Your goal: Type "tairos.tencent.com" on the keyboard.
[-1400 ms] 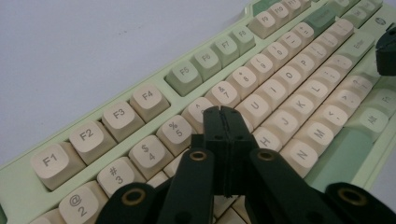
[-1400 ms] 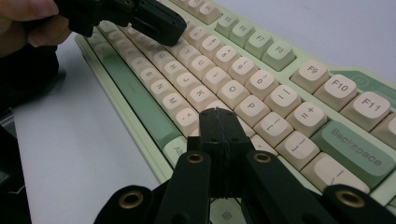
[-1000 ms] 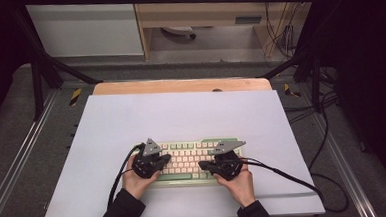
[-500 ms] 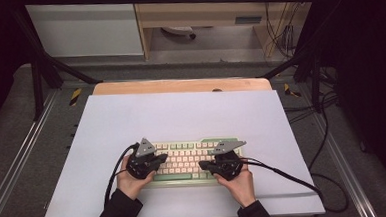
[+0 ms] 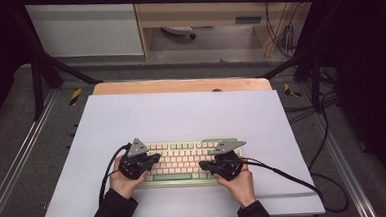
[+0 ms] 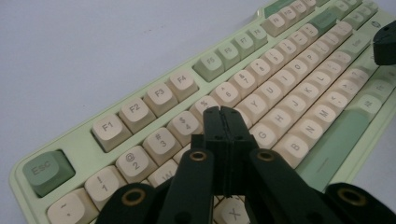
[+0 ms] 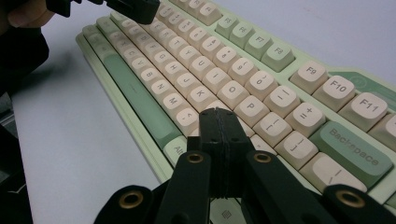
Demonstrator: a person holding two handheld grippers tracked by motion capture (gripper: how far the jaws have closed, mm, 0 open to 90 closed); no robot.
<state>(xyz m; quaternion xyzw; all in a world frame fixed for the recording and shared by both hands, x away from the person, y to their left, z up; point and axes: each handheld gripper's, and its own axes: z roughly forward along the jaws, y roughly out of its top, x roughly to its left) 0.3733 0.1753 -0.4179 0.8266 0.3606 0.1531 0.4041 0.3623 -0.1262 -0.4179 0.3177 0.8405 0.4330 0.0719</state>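
A pale green keyboard [image 5: 183,159] with cream keys lies near the front of the white table. My left gripper [image 5: 156,158] hovers over its left half, jaws shut with nothing between them; in the left gripper view its tips [image 6: 222,114] sit above the keyboard [image 6: 140,107] near the number and upper letter rows. My right gripper [image 5: 202,165] is over the right half, also shut and empty; in the right gripper view its tips [image 7: 218,116] are above the keys left of the P key on the keyboard [image 7: 261,79]. Whether either tip touches a key I cannot tell.
The white tabletop [image 5: 181,114] stretches beyond the keyboard to a wooden strip [image 5: 180,85] at the back. Black cables [image 5: 284,171] trail from both grippers off the table's front and right. Metal frame rails and dark posts flank the table.
The left gripper has shifted slightly to the left over the keyboard's left half. The right gripper has stayed in place. Both remain shut.
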